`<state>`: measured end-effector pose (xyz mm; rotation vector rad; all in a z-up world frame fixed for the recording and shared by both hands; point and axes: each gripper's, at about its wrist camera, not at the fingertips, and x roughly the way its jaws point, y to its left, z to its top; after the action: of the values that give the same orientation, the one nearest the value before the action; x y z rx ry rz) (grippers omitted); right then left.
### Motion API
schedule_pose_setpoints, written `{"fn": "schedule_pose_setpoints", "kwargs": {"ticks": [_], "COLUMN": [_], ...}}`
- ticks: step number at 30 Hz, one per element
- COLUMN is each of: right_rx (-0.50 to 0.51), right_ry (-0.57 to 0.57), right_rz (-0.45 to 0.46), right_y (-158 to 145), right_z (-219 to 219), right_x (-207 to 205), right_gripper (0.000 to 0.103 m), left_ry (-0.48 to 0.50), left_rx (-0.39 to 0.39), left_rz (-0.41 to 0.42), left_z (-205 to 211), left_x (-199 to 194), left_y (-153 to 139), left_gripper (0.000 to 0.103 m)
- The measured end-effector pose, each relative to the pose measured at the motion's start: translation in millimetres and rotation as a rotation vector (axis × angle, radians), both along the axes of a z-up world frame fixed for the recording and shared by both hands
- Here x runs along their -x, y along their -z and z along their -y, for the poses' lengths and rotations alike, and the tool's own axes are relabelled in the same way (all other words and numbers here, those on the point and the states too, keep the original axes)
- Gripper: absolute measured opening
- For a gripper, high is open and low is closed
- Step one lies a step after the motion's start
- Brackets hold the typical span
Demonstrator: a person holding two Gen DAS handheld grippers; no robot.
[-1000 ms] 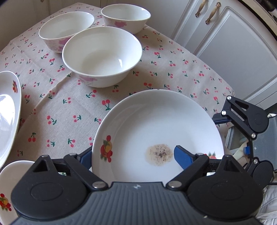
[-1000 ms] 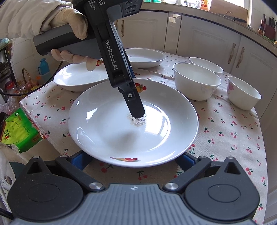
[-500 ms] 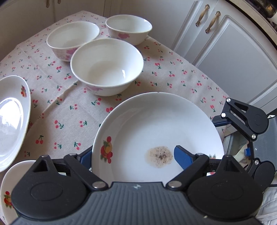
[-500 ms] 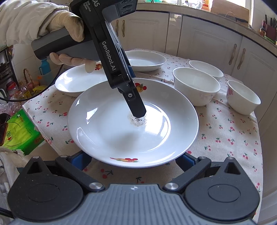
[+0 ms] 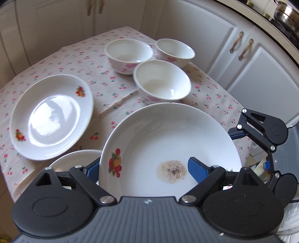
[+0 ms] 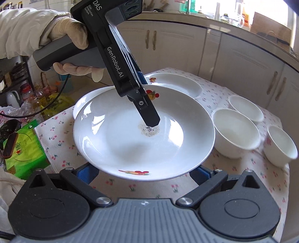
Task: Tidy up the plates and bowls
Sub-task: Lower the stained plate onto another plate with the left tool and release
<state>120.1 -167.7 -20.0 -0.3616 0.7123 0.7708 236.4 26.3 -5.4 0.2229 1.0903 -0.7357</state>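
Observation:
A white plate [image 5: 168,134] [image 6: 130,145] with fruit prints and a brown speckled stain [image 5: 172,171] hangs above the cherry-print tablecloth [image 5: 104,89]. My left gripper [image 5: 143,168] [image 6: 149,112] is shut on its rim, one finger on top by the stain and the other underneath. The right gripper [image 6: 143,172] [image 5: 248,147] stands with jaws wide under the opposite rim, its tips hidden by the plate. Two more plates [image 5: 50,115] [image 5: 74,158] lie to the left, the nearer one partly under the held plate. Three white bowls [image 5: 162,84] [image 5: 129,52] [image 5: 174,49] stand grouped at the far side.
White cupboards [image 5: 252,74] close in behind the table. A gloved hand [image 6: 71,37] holds the left gripper's handle. A green packet [image 6: 24,142] and clutter sit beyond the table's left edge in the right wrist view. A steel pot [image 5: 286,15] stands on the counter.
Both grippers have risen with the stained plate and shifted toward the two other plates. Those plates have come into view, and the bowls now look farther away.

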Motion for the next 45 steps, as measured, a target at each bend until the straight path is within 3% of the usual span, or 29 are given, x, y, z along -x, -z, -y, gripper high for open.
{"fn": "schedule_pose_setpoints", "kwargs": {"ticks": [17,30,45], "right_rx": [0.038,0.104,0.128], "right_ry": [-0.085,-0.066,-0.051], "right_rz": [-0.069,-0.096,-0.108], "right_y": [10.4,12.1,13.3], "right_z": [-68.3,-90.1,-97.2], "right_x": [-27.1,-32.4,-32.7], "right_gripper": [0.103,0.103,0.103], "left_ry": [-0.108,-0.114,-0.109], "left_rx": [0.046,0.081,0.046], "left_rz": [-0.023,-0.047,-0.046], "left_z": [-79.2,-92.0,-88.6], "left_x": [-10.2,-19.2,-21.7], "left_y": [20.6,35.9,44.7], "left_gripper": [0.093,0.093,0.093]}}
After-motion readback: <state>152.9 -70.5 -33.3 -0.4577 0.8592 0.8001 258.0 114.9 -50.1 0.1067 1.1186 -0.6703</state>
